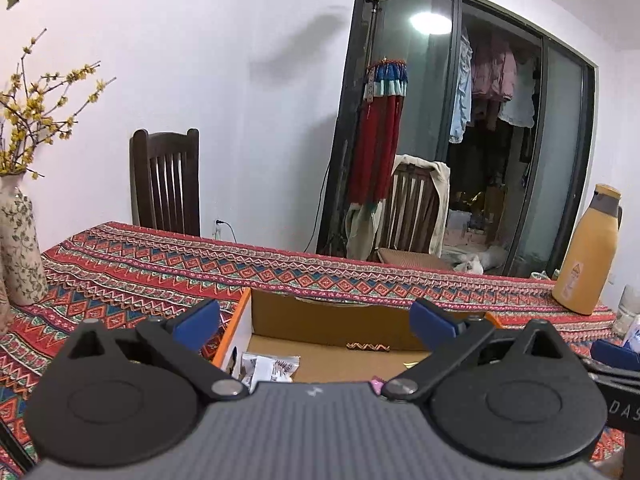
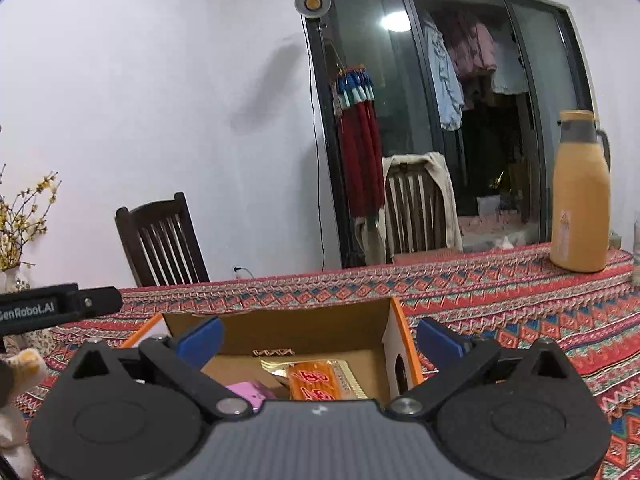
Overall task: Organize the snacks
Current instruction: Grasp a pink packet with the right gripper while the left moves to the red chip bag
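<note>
The left gripper (image 1: 316, 318) stood wide open at the lower middle of its frame, nothing between its blue pads. Below it sat the cardboard box (image 1: 332, 314) on the patterned tablecloth (image 1: 140, 264), a white snack packet (image 1: 270, 368) in its lower left corner. The right gripper (image 2: 320, 338) was likewise spread wide and empty over the same box, where an orange packet (image 2: 316, 382) lay at centre and a pink packet (image 2: 248, 394) to its left. A yellow flask (image 2: 578, 196) stood at the right edge.
</note>
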`<state>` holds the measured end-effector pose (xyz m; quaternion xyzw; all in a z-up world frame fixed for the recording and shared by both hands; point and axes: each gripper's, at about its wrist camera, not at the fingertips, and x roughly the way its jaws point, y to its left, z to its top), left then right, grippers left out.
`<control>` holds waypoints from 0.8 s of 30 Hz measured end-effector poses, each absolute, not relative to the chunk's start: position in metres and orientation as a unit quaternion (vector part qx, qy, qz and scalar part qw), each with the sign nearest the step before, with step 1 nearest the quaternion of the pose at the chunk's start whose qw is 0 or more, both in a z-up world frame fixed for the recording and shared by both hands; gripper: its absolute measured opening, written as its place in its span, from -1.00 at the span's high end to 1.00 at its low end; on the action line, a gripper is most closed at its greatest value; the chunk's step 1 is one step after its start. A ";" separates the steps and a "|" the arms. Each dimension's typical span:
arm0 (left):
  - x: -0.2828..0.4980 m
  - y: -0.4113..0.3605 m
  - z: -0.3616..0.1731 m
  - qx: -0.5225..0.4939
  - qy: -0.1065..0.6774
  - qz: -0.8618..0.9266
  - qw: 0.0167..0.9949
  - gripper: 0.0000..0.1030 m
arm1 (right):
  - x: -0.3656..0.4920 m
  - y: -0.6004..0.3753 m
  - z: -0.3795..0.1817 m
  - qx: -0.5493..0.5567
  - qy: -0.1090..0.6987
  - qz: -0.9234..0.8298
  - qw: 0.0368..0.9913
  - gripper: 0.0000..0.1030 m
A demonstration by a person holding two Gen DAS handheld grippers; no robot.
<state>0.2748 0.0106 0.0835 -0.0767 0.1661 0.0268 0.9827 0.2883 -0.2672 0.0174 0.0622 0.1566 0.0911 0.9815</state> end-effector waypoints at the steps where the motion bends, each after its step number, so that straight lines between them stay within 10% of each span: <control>1: 0.271 0.012 0.086 -0.076 0.169 0.028 0.982 -1.00 | 0.285 -0.267 0.019 0.061 0.156 0.090 0.982 -1.00; 24: 0.131 0.032 0.047 -0.090 0.226 0.004 0.970 -1.00 | 0.142 -0.245 -0.025 0.057 0.255 0.163 0.951 -1.00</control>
